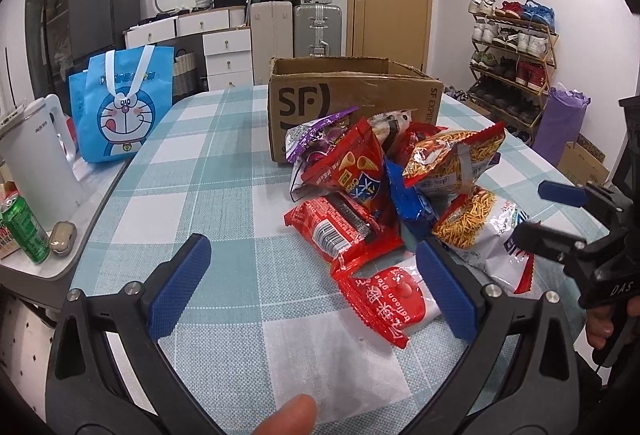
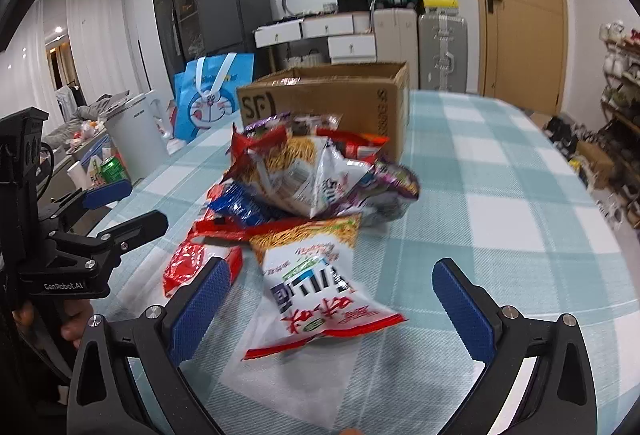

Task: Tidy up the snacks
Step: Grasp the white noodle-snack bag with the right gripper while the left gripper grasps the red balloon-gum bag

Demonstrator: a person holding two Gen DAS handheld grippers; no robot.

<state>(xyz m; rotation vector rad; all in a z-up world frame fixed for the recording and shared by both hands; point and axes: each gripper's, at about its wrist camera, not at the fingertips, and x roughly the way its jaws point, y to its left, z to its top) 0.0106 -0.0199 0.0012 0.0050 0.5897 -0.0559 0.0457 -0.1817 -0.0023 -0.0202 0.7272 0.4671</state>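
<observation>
A pile of snack bags lies on the checked tablecloth in front of an open SF cardboard box. My left gripper is open and empty, just short of a red packet at the pile's near edge. My right gripper is open and empty, its jaws either side of a white and red noodle-snack bag. The pile and the box also show in the right wrist view. Each gripper shows in the other's view, the right one and the left one.
A blue Doraemon bag, a white kettle and a green can stand on the left side surface. The table edge curves along the left. Suitcases, drawers and a shoe rack stand behind.
</observation>
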